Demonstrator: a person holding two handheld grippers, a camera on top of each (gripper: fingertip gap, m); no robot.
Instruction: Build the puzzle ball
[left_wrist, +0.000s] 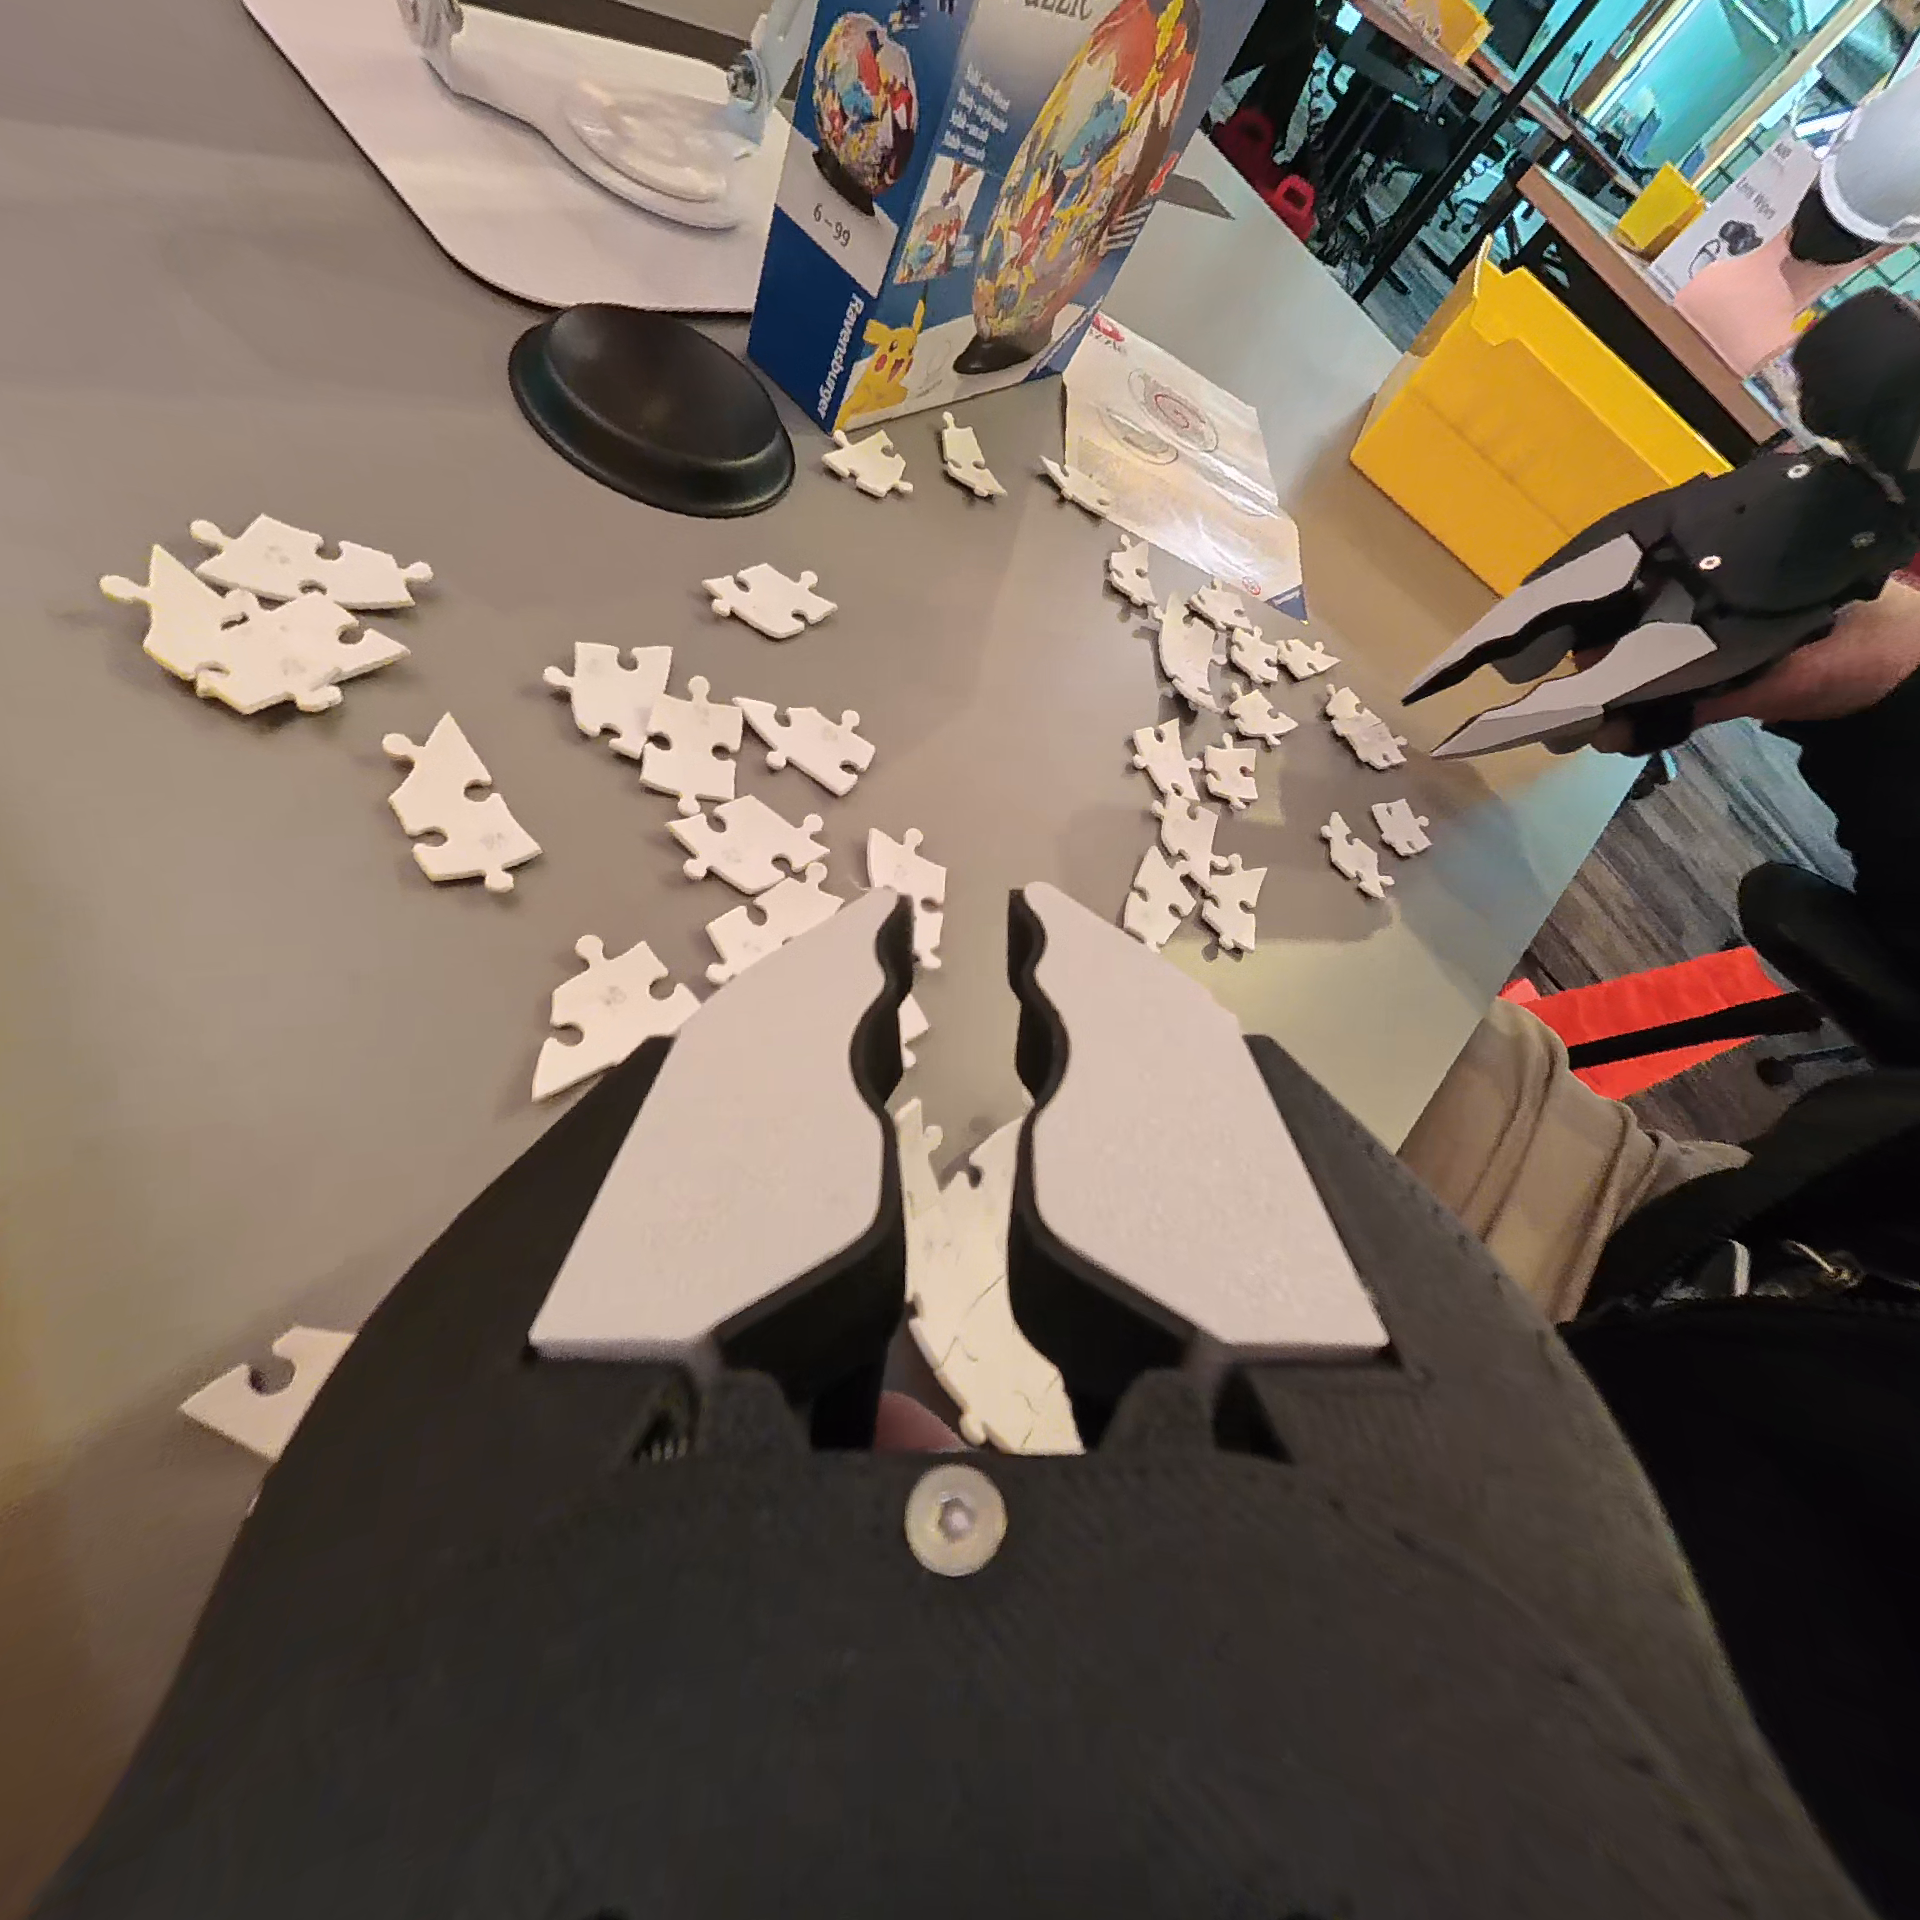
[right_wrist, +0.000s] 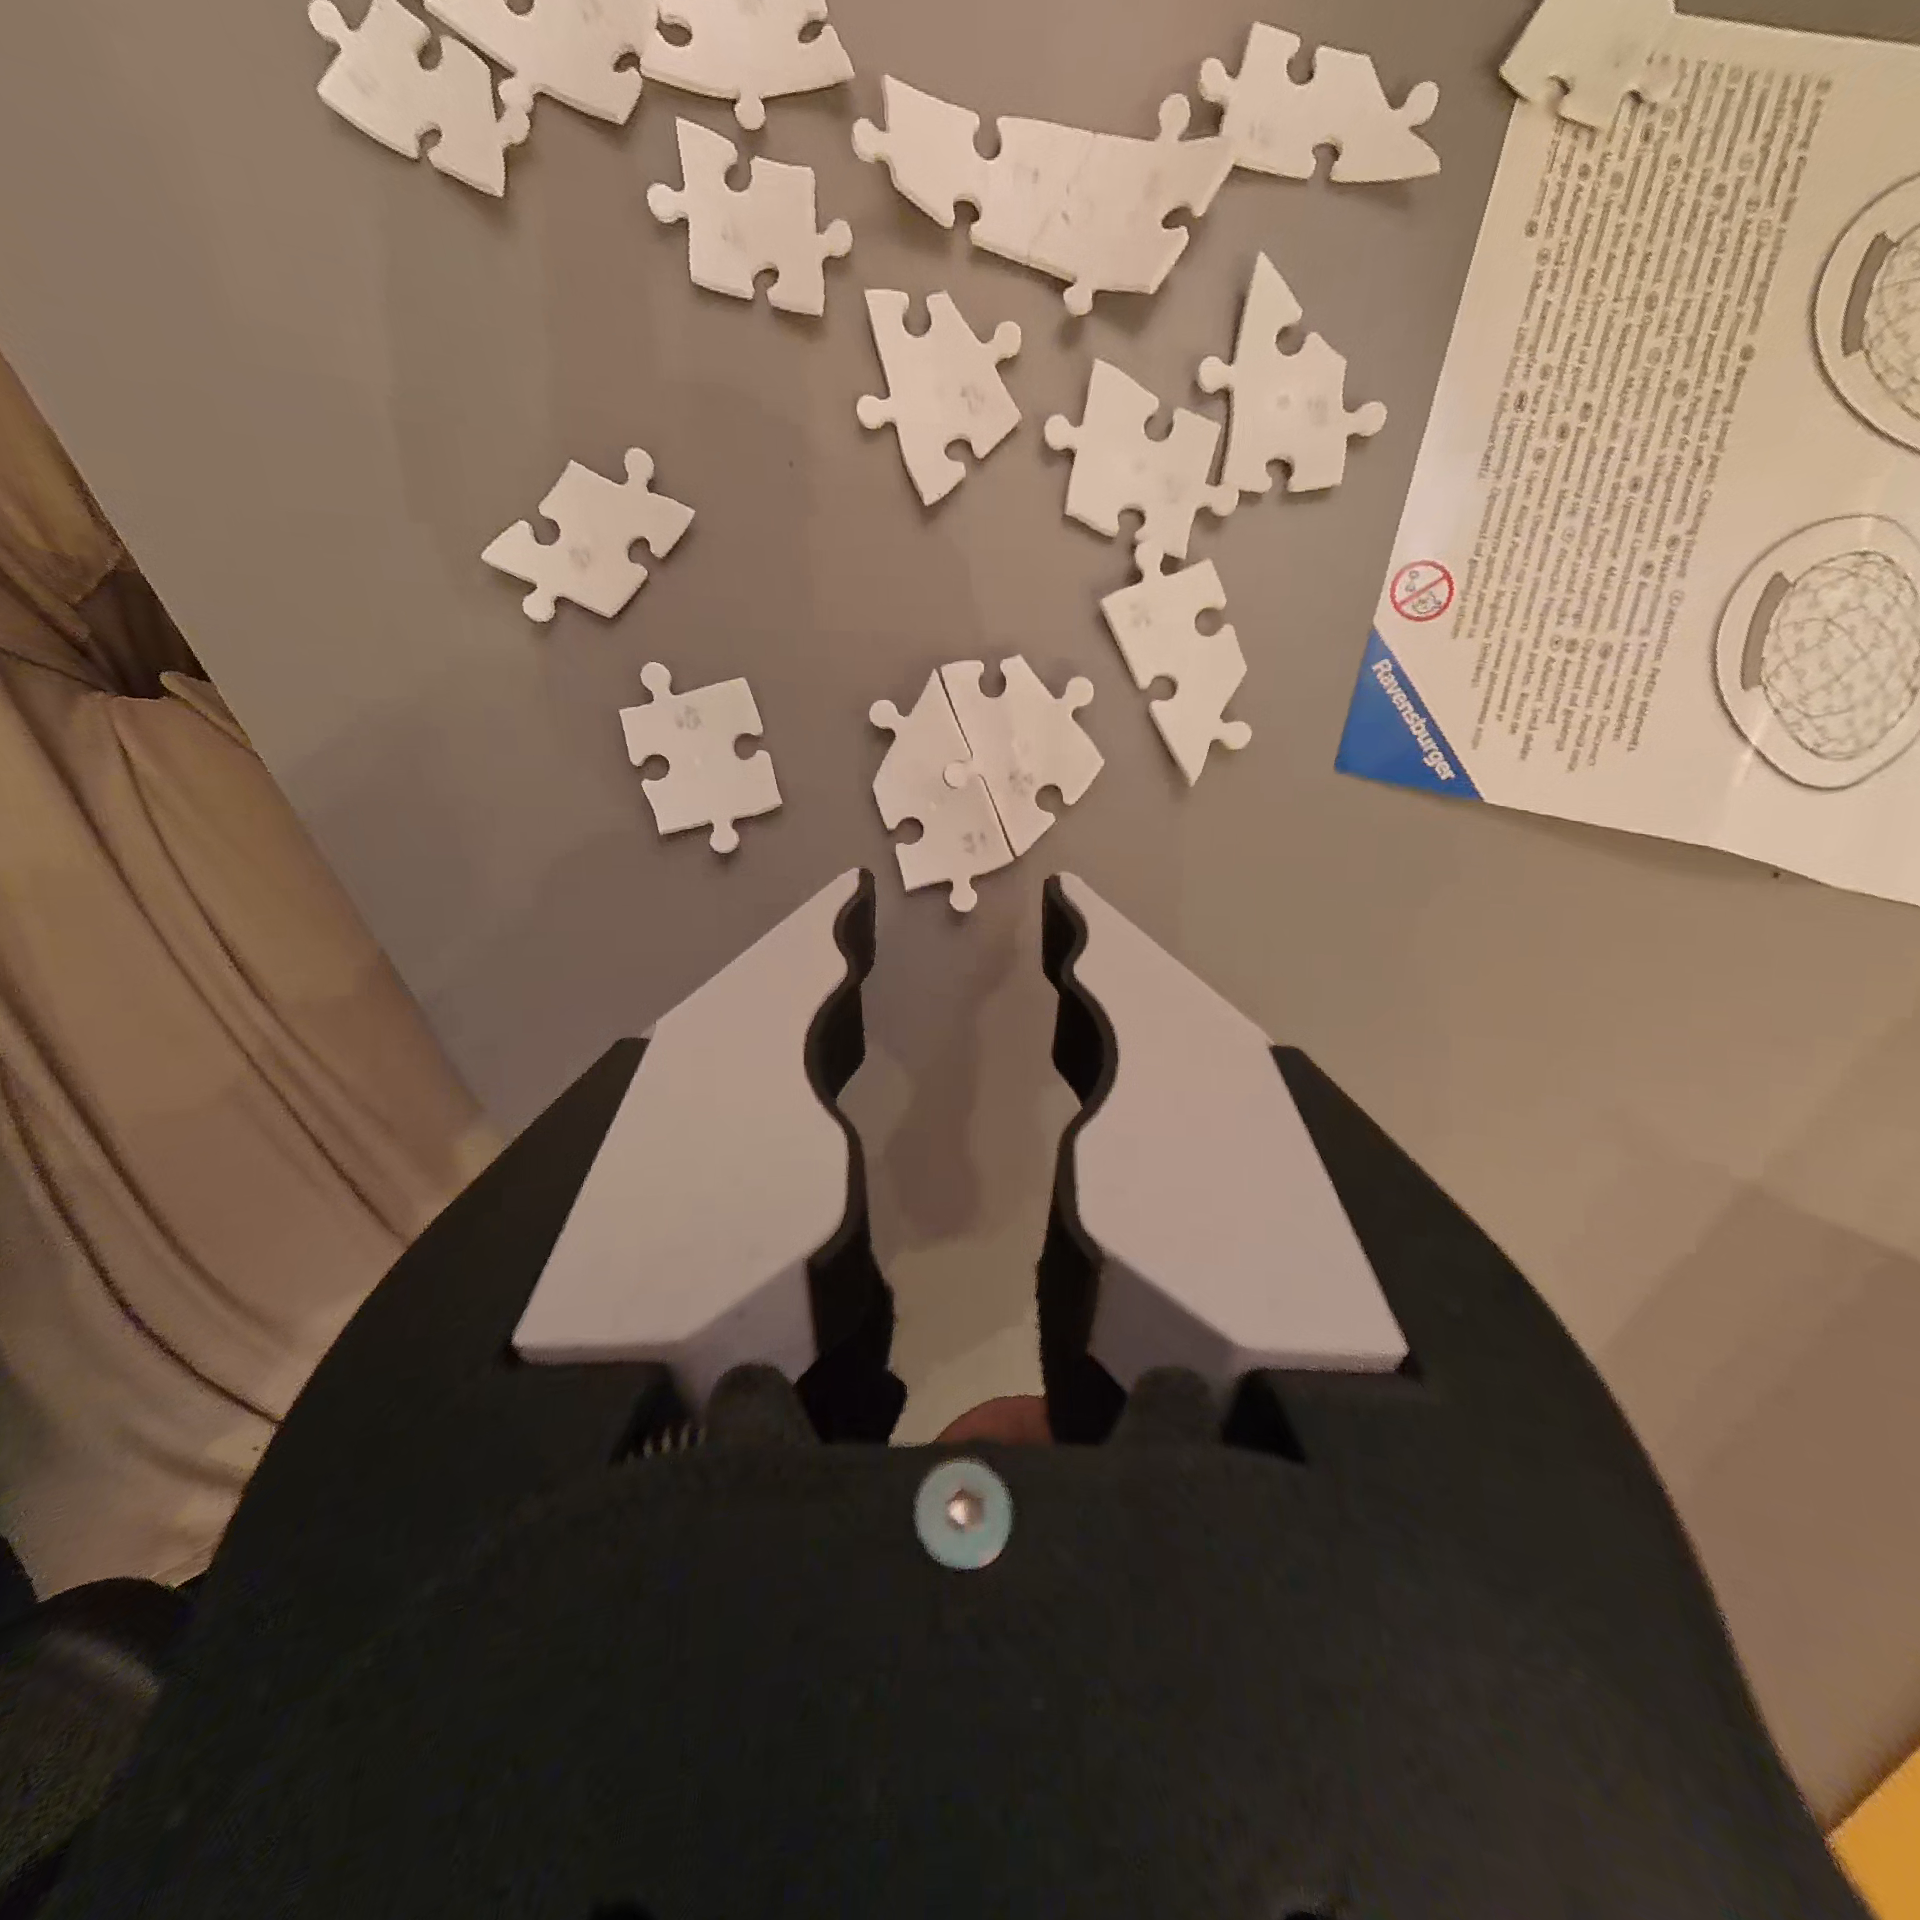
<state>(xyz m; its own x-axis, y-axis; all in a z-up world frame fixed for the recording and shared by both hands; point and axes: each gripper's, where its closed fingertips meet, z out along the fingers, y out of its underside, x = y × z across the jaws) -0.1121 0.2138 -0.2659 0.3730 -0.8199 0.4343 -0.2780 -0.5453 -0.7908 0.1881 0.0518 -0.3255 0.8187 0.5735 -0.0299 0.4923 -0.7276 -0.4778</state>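
My right gripper (right_wrist: 958, 883) hangs open over a joined cluster (right_wrist: 982, 774) of white pieces; nothing is grasped.

Its tips point straight at that cluster, which lies just beyond them at frame centre on the grey bench (right_wrist: 312, 416), with one tab reaching between the tips. So I judge the right nearer for the pick. My left gripper (left_wrist: 961, 904), fingers also apart and empty, hovers above other loose pieces (left_wrist: 727, 748); the black stand (left_wrist: 649, 410) and puzzle box (left_wrist: 966, 208) sit farther, at upper centre.
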